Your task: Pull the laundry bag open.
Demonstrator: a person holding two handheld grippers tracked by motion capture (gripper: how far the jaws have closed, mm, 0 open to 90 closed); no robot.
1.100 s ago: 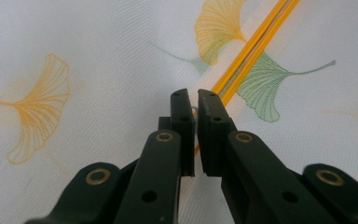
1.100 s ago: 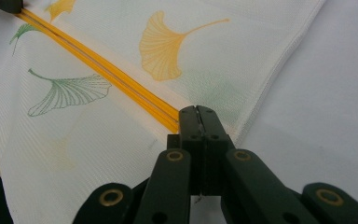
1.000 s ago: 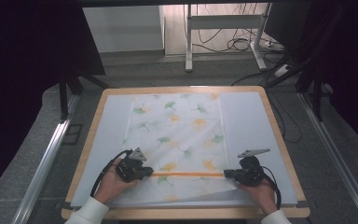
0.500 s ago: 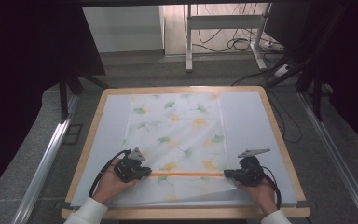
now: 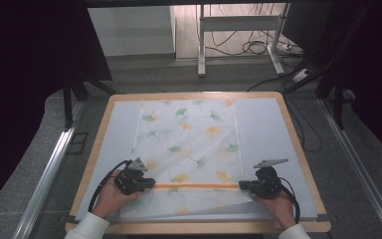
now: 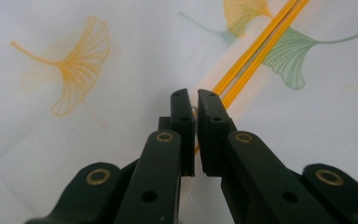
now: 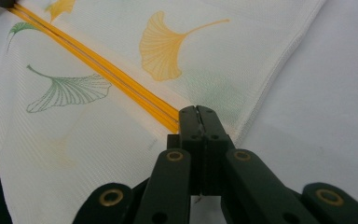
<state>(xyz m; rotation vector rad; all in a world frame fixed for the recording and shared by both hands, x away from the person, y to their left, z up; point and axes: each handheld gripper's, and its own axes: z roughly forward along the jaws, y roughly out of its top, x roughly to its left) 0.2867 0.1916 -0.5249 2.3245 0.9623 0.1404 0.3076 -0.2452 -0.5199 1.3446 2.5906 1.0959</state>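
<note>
A thin white cloth (image 5: 189, 144) printed with green and orange ginkgo leaves lies flat on the table. Its near part is folded, and an orange-striped hem (image 5: 196, 185) runs straight between my two grippers. My left gripper (image 5: 149, 183) pinches the hem's left end. In the left gripper view the jaws (image 6: 196, 100) stand almost together, and the orange stripes (image 6: 256, 46) run in between them. My right gripper (image 5: 242, 185) holds the right end. In the right gripper view it (image 7: 199, 112) is shut on the hem (image 7: 121, 79), close to the cloth's side edge (image 7: 279, 60).
A pale sheet (image 5: 266, 129) covers the wooden-rimmed table (image 5: 194, 94) under the cloth. Beyond the table there is grey floor with metal rails (image 5: 49, 169), a stand's legs (image 5: 201, 50) and cables (image 5: 248, 47). Dark curtains hang at both sides.
</note>
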